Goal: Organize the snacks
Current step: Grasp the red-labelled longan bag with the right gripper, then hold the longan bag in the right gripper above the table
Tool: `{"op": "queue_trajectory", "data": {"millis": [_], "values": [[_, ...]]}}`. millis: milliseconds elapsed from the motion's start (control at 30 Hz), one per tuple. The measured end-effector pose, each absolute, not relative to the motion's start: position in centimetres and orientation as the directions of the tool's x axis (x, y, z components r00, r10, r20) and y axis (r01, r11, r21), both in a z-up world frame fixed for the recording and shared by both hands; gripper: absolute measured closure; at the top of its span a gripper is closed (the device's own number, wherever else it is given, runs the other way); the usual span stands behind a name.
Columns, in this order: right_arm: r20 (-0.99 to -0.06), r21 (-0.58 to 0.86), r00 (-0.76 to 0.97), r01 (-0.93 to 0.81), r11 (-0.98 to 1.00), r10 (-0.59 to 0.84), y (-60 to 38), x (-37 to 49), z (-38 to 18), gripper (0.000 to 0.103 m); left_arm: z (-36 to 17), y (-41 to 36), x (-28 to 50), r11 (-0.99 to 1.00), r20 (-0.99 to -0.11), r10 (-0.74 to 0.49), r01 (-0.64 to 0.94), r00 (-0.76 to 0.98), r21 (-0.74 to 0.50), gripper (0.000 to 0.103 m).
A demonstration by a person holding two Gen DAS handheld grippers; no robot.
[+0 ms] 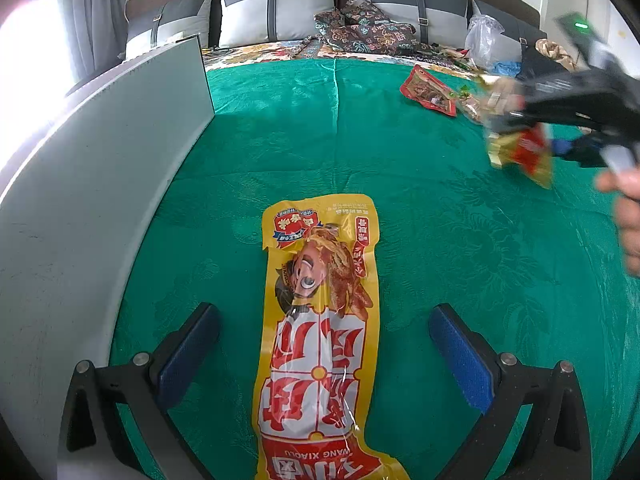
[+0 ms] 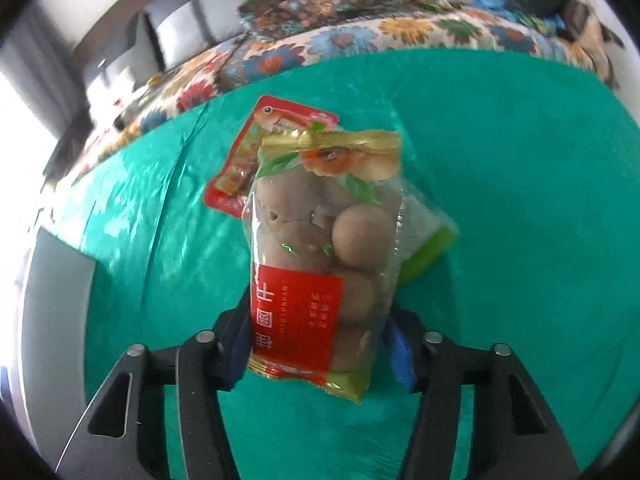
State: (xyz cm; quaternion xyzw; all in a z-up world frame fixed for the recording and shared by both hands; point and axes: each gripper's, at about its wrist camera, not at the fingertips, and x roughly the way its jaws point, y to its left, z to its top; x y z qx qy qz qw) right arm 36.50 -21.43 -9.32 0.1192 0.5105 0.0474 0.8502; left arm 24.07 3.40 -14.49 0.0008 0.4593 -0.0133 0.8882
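Observation:
A long yellow and red snack packet lies flat on the green cloth between the open fingers of my left gripper, which touches nothing. My right gripper is shut on a clear bag of brown round longans with a red label and holds it above the cloth. In the left wrist view that gripper and its bag show blurred at the right. A red snack packet and a green-edged packet lie on the cloth behind the bag.
A grey-white box wall stands along the left of the cloth. A red packet lies at the far right of the cloth. Pillows, a floral blanket and a plastic bag lie on the bed behind.

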Motion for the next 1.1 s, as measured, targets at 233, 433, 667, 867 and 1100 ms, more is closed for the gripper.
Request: {"op": "queue_trajectory", "data": {"millis": [233,433,667,867,1100], "values": [[-0.895,0.264,0.334,-0.141,0.954,0.297,-25.8,29.9,-5.9,0.046,-14.5,3.4,24.1,1.0,-0.816,-0.023,0.024,0.578,-0.011,0.0],[-0.954,0.186,0.196,-0.214,0.959,0.229,-27.0,21.6,-6.1,0.044,-14.5,3.4,24.1,1.0,-0.816,-0.023,0.024,0.578,-0.011,0.0],[-0.861,0.047,0.499,-0.12,0.992,0.101,-26.4,14.8,-9.3,0.022,-14.5,3.4,24.0,1.0,-0.815,-0.023,0.024,0.578,-0.011,0.0],[-0.801,-0.004,0.597,-0.089,0.996,0.05,-25.9,13.0,-11.5,0.018,-14.5,3.4,23.9,1.0,-0.816,-0.022,0.024,0.578,-0.01,0.0],[-0.801,-0.006,0.597,-0.074,0.997,0.04,-25.9,13.2,-11.5,0.014,-14.5,3.4,24.0,1.0,-0.815,-0.022,0.024,0.579,-0.01,0.0]]}}
